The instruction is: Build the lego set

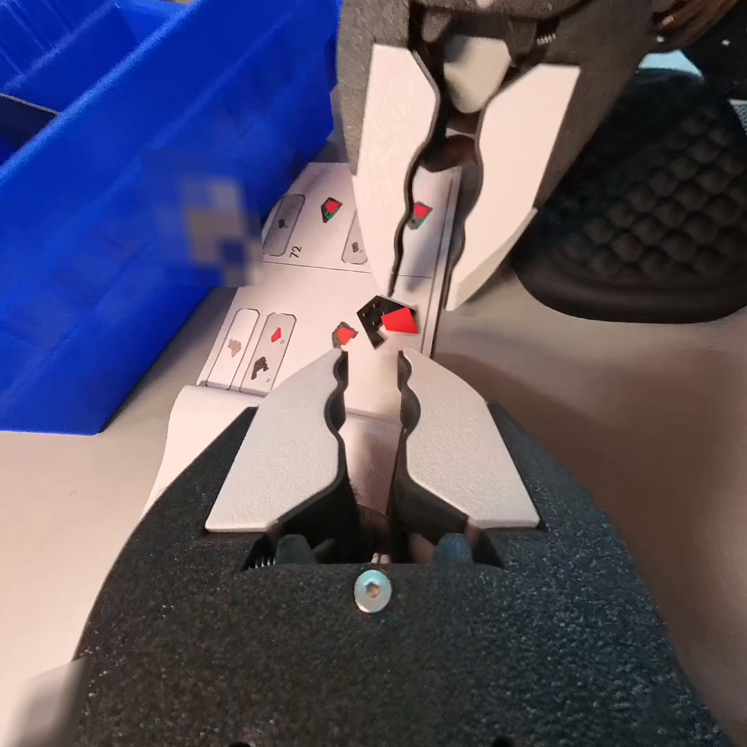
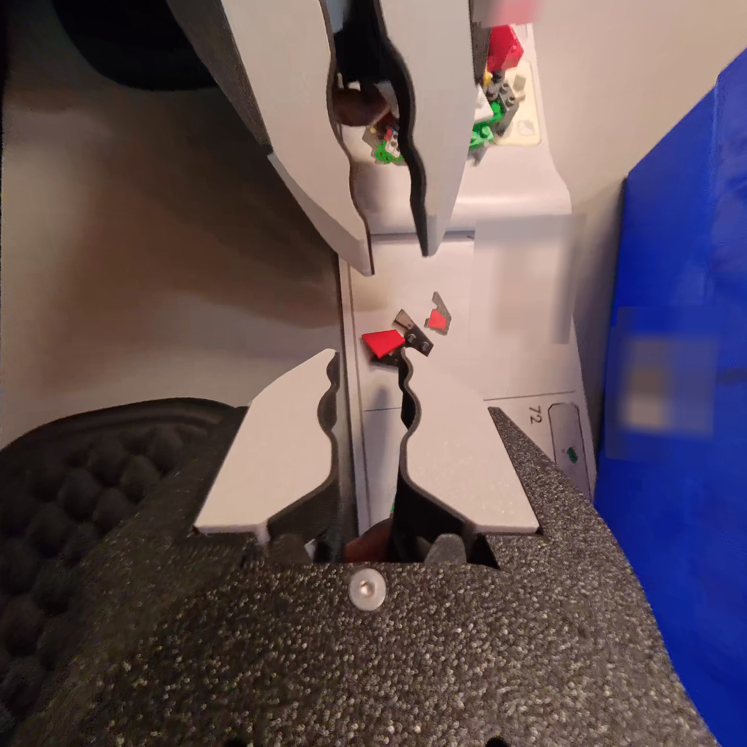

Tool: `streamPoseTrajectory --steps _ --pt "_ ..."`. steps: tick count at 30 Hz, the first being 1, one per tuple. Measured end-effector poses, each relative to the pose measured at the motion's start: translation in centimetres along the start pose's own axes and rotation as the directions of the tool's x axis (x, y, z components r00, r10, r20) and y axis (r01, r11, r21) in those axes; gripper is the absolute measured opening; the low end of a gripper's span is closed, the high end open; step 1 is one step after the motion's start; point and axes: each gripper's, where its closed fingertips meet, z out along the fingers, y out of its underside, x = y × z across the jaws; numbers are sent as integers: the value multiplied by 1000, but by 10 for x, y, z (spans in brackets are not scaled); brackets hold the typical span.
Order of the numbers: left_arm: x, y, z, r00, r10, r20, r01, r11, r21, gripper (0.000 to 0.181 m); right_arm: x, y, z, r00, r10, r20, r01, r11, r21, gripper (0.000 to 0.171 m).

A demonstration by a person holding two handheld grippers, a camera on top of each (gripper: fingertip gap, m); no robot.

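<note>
A small black Lego plate with a red wedge tile partly on it lies on the open instruction booklet. My left gripper is open and empty, its tips just short of the piece. My right gripper comes from the opposite side, open, its tips just beyond the piece. In the right wrist view the red tile and black plate sit just ahead of the right gripper, whose right fingertip is at the plate's edge. The left gripper faces it.
A blue bin stands beside the booklet, on the right in the right wrist view. A black quilted object lies on the other side. A partly built red, green and grey Lego model stands behind the left gripper. The tips of one gripper are about 4 cm away from the tips of the other.
</note>
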Motion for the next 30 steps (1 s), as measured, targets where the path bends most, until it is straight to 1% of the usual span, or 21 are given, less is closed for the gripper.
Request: streamPoseTrajectory --steps 4,8,10,11,13,16,20,24,26,27,30 --pt "6 5 5 999 -6 -33 4 999 -38 25 7 -4 3 993 -88 76 86 996 33 27" --pt "8 7 6 999 -4 -46 1 999 -48 26 5 -6 10 978 -154 143 153 988 15 24" --pt "9 8 7 999 -1 -47 -1 999 -50 26 5 -3 15 972 -181 148 186 982 -16 22" --pt "9 8 7 999 1 -49 -3 999 -50 26 5 -1 16 972 -188 144 195 980 -32 18" --pt "10 8 7 999 2 -52 -5 999 -50 26 6 -1 16 975 -181 127 186 982 -27 17" --pt "11 8 8 999 3 -53 -6 999 -51 26 10 0 12 989 -129 65 130 991 -14 16" --pt "9 5 7 999 3 -40 -4 999 -35 27 17 -5 -3 997 33 -68 -28 996 80 16" --pt "10 0 8 999 -10 -48 10 1000 -8 27 24 -5 -9 954 246 -174 -217 961 168 16" --pt "9 -2 9 999 -7 -42 7 1000 -2 27 23 -3 -5 934 287 -212 -256 953 162 16" --pt "8 -3 9 999 -7 -32 7 1000 1 24 23 -2 -2 928 292 -231 -262 953 152 16" --pt "1 -8 7 1000 -27 2 27 999 36 8 27 5 1 907 302 -292 -281 953 114 16"
